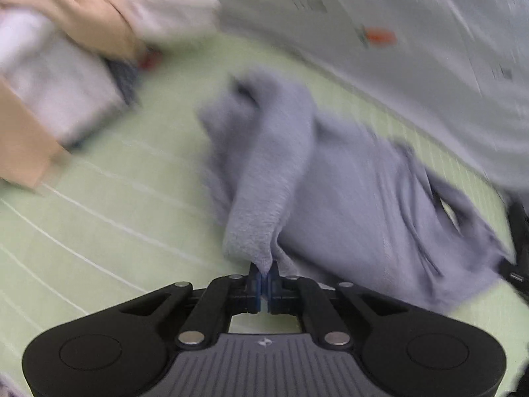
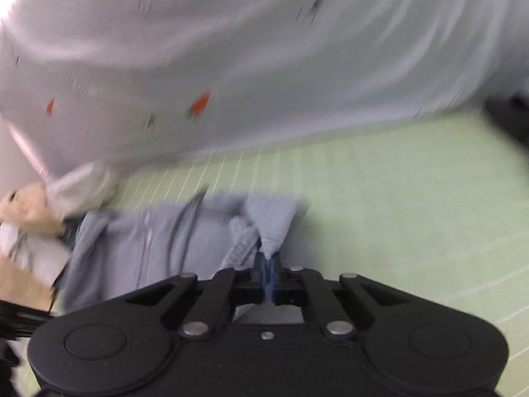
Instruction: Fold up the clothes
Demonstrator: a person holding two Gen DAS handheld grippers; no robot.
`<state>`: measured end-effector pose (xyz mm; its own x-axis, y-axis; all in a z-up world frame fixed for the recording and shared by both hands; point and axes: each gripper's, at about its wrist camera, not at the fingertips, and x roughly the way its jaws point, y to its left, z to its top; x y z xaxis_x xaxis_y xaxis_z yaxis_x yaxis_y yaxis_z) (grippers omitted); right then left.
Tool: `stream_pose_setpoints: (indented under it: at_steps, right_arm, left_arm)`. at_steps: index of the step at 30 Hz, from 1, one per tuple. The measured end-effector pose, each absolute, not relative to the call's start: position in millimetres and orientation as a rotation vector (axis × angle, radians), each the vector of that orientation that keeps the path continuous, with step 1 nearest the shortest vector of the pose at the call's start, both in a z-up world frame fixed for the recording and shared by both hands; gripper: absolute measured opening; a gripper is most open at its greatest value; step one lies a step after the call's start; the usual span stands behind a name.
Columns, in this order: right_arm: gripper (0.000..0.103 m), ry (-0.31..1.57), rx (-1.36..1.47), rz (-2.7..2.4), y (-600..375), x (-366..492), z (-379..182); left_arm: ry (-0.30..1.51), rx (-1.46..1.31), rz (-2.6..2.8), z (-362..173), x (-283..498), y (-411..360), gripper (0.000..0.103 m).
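A grey-blue garment point(image 1: 347, 182) lies crumpled on a pale green mat point(image 1: 115, 198). My left gripper point(image 1: 264, 276) is shut, its blue pads pinching a fold of the garment that rises from them. In the right wrist view the same garment point(image 2: 148, 241) spreads to the left on the mat point(image 2: 396, 198), and my right gripper point(image 2: 268, 264) is shut on another corner of it. Both views are blurred by motion. The other gripper's black body point(image 1: 519, 248) shows at the right edge of the left wrist view.
A person in a light grey top point(image 2: 264, 49) with small red marks fills the far side of both views. A hand point(image 1: 82, 16) and a light sleeve point(image 1: 49, 82) sit at the upper left of the left wrist view. The mat carries white grid lines.
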<state>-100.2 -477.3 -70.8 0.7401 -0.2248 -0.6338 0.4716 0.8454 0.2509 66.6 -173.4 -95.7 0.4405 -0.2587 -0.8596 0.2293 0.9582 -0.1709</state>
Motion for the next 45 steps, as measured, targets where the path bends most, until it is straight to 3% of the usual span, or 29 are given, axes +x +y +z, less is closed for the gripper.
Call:
stream_pose_setpoints:
  at_steps: [8,12,13,14,16,17,20,22,26,28,29,31,32,33,42,44,45]
  right_arm:
    - [0.002,0.544,0.077,-0.584,-522,-112,-18]
    - [0.004,0.555,-0.045,-0.651,-531,-100,-19]
    - [0.005,0.581,-0.073,-0.66,-532,-95,-24]
    - [0.01,0.626,-0.092,-0.661,-531,-92,-32]
    - [0.035,0.678,-0.08,-0.654,-523,-89,-46]
    - [0.039,0.701,-0.059,-0.648,-519,-89,-53]
    - [0.058,0.735,0.132,-0.62,-507,-102,-71]
    - [0.075,0.779,0.319,-0.615,-505,-112,-89]
    - [0.078,0.836,0.64,-0.562,-502,-129,-123]
    - [0.076,0.854,0.709,-0.555,-502,-132,-132]
    - [0.069,0.856,0.716,-0.557,-503,-134,-134]
    - [0.032,0.84,0.715,-0.549,-506,-138,-133]
    - [0.025,0.829,0.704,-0.549,-507,-140,-130]
    - [0.011,0.819,0.671,-0.558,-508,-140,-126]
    - [0.006,0.713,0.091,-0.8,-541,-153,-59]
    - [0.009,0.687,0.006,-0.865,-560,-153,-46]
    - [0.015,0.686,-0.008,-0.884,-569,-153,-42]
  left_arm:
    - [0.73,0.224,0.013,-27,112,-122,0.004]
    - [0.786,0.212,0.023,-42,120,-118,0.005]
    - [0.809,0.196,0.013,-47,120,-118,0.01]
    - [0.832,0.179,0.003,-53,120,-119,0.017]
    - [0.882,0.145,-0.032,-66,114,-123,0.031]
    - [0.91,0.128,-0.065,-73,106,-128,0.042]
    - [1.003,0.015,-0.141,-96,83,-141,0.06]
    - [1.076,-0.083,-0.175,-111,68,-148,0.063]
    - [1.186,-0.114,-0.227,-134,55,-168,0.064]
    - [1.191,-0.075,-0.263,-137,50,-178,0.067]
    - [1.193,-0.055,-0.28,-137,47,-183,0.068]
    - [1.198,-0.026,-0.297,-140,44,-188,0.068]
    - [1.201,-0.014,-0.292,-142,43,-189,0.068]
    - [1.206,-0.005,-0.283,-144,42,-189,0.068]
    - [1.249,-0.033,-0.311,-147,31,-188,0.068]
    - [1.269,-0.033,-0.339,-149,28,-190,0.071]
    - [1.281,-0.037,-0.355,-151,27,-192,0.072]
